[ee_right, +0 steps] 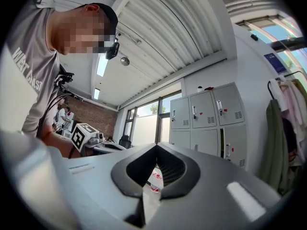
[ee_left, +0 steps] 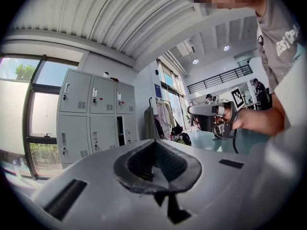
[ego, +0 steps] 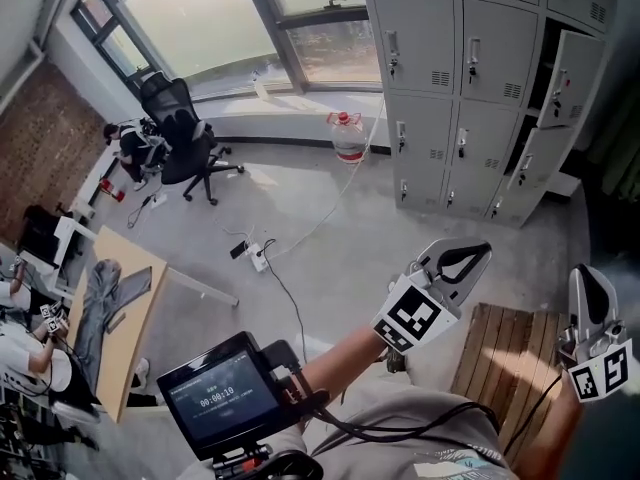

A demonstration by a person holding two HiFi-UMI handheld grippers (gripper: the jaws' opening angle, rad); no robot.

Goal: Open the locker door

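A bank of grey lockers [ego: 455,78] stands against the far wall, well beyond both grippers. Two doors in its right column, an upper one [ego: 570,78] and a lower one [ego: 530,168], hang ajar; the other doors are closed. My left gripper [ego: 478,253] is held over the floor, shut and empty, pointing toward the lockers. My right gripper [ego: 587,280] is beside it at the right edge, jaws together with nothing between them. The left gripper view has its shut tips [ee_left: 154,143] with the lockers [ee_left: 91,119] behind. In the right gripper view the tips [ee_right: 156,147] meet before the lockers [ee_right: 206,123].
A black office chair [ego: 185,138] and a water jug [ego: 347,136] stand by the window. A power strip with a cable [ego: 258,258] lies on the concrete floor. A wooden pallet [ego: 505,353] is under my right side, a desk [ego: 125,308] at left. Coats [ee_right: 276,143] hang beside the lockers.
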